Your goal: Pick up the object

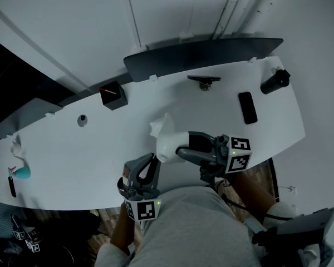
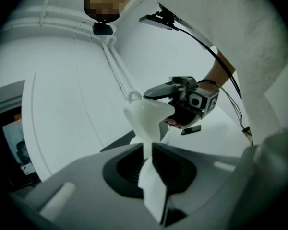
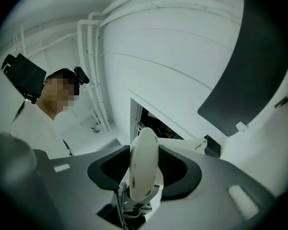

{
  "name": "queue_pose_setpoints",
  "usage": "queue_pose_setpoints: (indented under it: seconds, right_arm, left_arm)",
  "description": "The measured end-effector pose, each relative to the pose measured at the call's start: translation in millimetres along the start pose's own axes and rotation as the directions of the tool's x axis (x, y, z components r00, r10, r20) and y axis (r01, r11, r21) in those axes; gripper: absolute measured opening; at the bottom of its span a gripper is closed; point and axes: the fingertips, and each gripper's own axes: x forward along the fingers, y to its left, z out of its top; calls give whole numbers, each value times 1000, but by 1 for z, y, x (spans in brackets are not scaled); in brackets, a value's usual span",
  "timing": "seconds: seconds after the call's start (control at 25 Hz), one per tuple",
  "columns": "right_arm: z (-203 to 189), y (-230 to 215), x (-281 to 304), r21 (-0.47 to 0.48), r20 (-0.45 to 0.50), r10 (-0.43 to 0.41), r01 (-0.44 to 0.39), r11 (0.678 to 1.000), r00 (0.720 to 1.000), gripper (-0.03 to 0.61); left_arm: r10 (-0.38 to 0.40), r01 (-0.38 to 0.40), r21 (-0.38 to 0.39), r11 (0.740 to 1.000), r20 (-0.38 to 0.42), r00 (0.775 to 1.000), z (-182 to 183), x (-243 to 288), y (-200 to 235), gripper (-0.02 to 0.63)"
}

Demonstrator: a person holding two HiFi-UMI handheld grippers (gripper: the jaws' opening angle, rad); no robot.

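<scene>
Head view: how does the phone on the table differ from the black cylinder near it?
The phone is a thin, flat rectangle, while the cylinder is a thick round tube. The phone lies flat with its long side pointing toward the wall. The cylinder lies on its side at a slant, closer to the far right corner. Both are black and rest on the white table, apart from each other.

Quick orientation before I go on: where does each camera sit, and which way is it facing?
Head view: on the person's head, facing steeply down at the table; shows left gripper, right gripper, forearms, torso.
Left gripper view: on the left gripper, facing along its jaws, shut on the white object's thin end, toward the right gripper and forearm.
Right gripper view: on the right gripper, tilted upward; white object between its jaws, person's shoulder at left.
Shared: all three show the white object.
</scene>
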Motion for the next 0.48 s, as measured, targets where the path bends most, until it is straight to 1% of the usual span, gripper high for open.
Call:
queue_pose_setpoints:
  seconds: [0.04, 0.08, 0.12, 0.16, 0.2, 0.24, 0.28, 0.32, 0.36, 0.4, 0.44, 0.48]
  right_arm:
    - [4, -3, -3, -20, 0, -14, 14, 1000, 1000, 189]
    - [6, -4, -5, -38, -3, -25, 25, 999, 1000, 188]
    - [7, -5, -5, -53, -7, -33, 33, 998, 999, 187]
    - [8, -5, -5, -61, -9, -36, 35, 998, 999, 187]
    - [8, -4, -5, -62, -10, -33, 32, 998, 999, 186]
    - [7, -2, -4, -61, -10, -25, 24, 998, 1000, 186]
    - [6, 1, -4, -60, -7, -12, 11, 998, 1000, 186]
    - [5, 4, -3, -56, 0, 7, -7, 998, 1000, 186]
    - [5, 8, -3, -49, 12, 31, -30, 998, 999, 186]
    - [7, 13, -3, -40, 30, 57, -56, 998, 998, 186]
    - [9, 18, -3, -34, 48, 83, -81, 996, 995, 184]
    - [11, 23, -3, -33, 64, 105, -103, 994, 992, 184]
  left_arm:
    - [-5, 5, -16, 1000, -13, 1000, -4, -1, 3, 6]
    - [-16, 15, -49, 999, -26, 1000, -8, -1, 6, 2]
    - [-26, 22, -104, 994, -36, 999, -13, -3, 9, 2]
    - [-26, 18, -187, 982, -41, 999, -19, -4, 14, 0]
    - [-18, 2, -309, 951, -48, 999, -26, -6, 19, 0]
    - [-15, -12, -453, 891, -57, 998, -34, -8, 22, 0]
    - [-32, -3, -582, 813, -51, 998, -40, -9, 23, 0]
    - [-67, 36, -686, 727, -19, 998, -43, -8, 21, 0]
    - [-102, 93, -771, 629, 37, 994, -43, -7, 19, 0]
    - [-123, 151, -838, 524, 101, 987, -40, -6, 17, 0]
    - [-128, 200, -883, 425, 160, 979, -36, -5, 17, 0]
    - [-126, 237, -906, 350, 205, 971, -33, -5, 16, 1]
